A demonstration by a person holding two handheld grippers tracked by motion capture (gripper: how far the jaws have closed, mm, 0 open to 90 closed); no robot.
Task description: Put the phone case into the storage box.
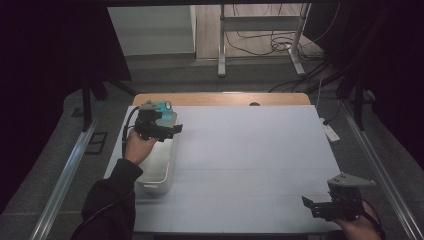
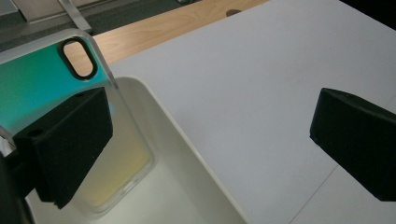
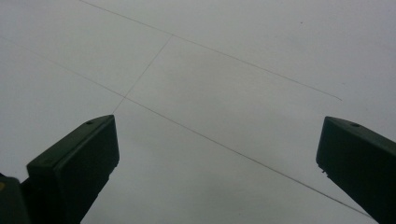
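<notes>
Case (image 2: 42, 84) leans in bin (image 2: 187, 154), apparently released; your left gripper (image 2: 210, 140) and right gripper (image 3: 217, 163) both gape empty. Next: withdraw left clear of bin.

Grey floor (image 1: 165, 75), dark curtains (image 1: 50, 60), metal stand (image 1: 260, 22) behind.

Left tool (image 1: 170, 131): black body, grey three-cornered plate on top, black cable looping from its rear toward the sleeve. Its two jaws are matte black blocks with chamfered tips, a small round hole near each tip. Left sleeve (image 1: 107, 200): dark, long, cuff at wrist. Right tool (image 1: 312, 206): black body, grey three-cornered plate with small dark holes, thin black cable behind the plate.
</notes>
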